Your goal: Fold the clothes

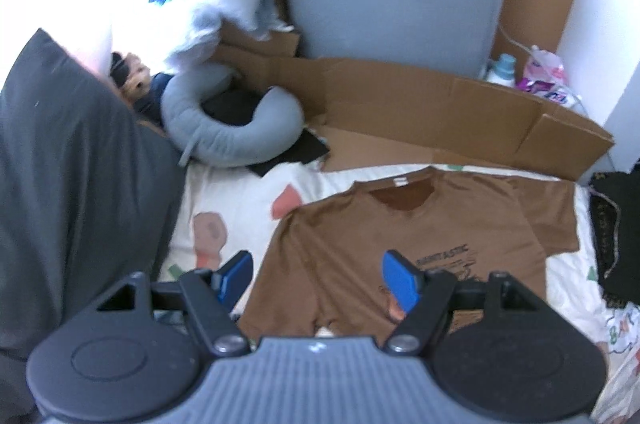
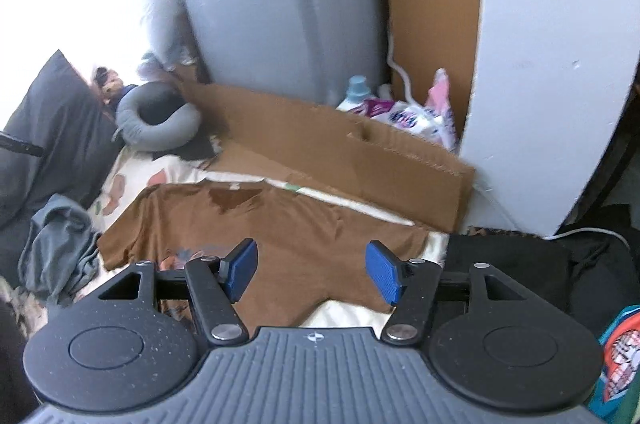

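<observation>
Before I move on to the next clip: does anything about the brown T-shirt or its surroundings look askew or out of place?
The brown T-shirt lies face up, mostly flat, but one sleeve looks bunched and its collar sits close to loose cardboard. A crumpled grey garment lies unfolded beside it. Both tongs, left and right, are open and empty.

Left gripper [image 1: 320,278] and right gripper [image 2: 312,270], each angled downward, jaws spread wide; blue pads [image 2: 384,272] face inward with nothing clamped between them.
</observation>
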`<state>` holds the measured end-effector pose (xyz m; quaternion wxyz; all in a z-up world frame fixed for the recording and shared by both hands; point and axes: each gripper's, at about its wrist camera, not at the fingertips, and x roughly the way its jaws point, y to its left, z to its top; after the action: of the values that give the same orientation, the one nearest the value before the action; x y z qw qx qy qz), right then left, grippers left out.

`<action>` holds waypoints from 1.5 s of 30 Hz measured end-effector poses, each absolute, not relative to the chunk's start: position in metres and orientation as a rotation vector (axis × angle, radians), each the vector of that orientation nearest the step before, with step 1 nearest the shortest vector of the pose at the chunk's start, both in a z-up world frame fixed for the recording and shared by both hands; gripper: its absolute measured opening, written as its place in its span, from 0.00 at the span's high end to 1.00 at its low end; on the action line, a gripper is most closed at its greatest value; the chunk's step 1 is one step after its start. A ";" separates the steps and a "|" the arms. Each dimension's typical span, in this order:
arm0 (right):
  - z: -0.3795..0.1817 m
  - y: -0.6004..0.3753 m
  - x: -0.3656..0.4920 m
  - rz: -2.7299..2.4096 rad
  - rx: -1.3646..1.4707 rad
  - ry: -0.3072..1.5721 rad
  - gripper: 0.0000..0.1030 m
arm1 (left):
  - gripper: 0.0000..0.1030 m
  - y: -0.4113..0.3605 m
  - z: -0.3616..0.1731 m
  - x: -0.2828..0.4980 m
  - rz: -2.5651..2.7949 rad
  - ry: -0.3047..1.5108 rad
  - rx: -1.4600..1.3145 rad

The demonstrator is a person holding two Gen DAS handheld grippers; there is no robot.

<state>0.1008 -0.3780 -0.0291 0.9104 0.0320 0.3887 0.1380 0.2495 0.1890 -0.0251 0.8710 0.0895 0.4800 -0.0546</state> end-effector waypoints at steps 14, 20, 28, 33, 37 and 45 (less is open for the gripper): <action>-0.144 -0.337 0.114 0.307 0.133 0.840 0.35 | 0.50 0.270 -0.127 0.272 -0.029 1.018 0.145; -0.193 -0.340 0.114 0.248 0.154 0.906 0.35 | 0.54 0.293 -0.184 0.295 0.025 1.052 0.143; -0.231 -0.361 0.108 0.140 0.185 0.967 0.35 | 0.77 0.311 -0.261 0.322 0.098 1.102 0.152; -0.252 -0.366 0.111 0.098 0.189 1.019 0.35 | 0.74 0.320 -0.303 0.338 0.102 1.147 0.096; -0.267 -0.363 0.117 0.088 0.190 1.054 0.35 | 0.58 0.320 -0.331 0.347 0.105 1.180 0.136; -0.287 -0.346 0.126 0.104 0.169 1.102 0.35 | 0.73 0.318 -0.359 0.345 0.064 1.210 0.132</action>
<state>0.1259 -0.3459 -0.2871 0.8472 0.0802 0.5228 0.0494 0.3453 0.3179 -0.3590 0.8201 0.0621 0.5680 0.0301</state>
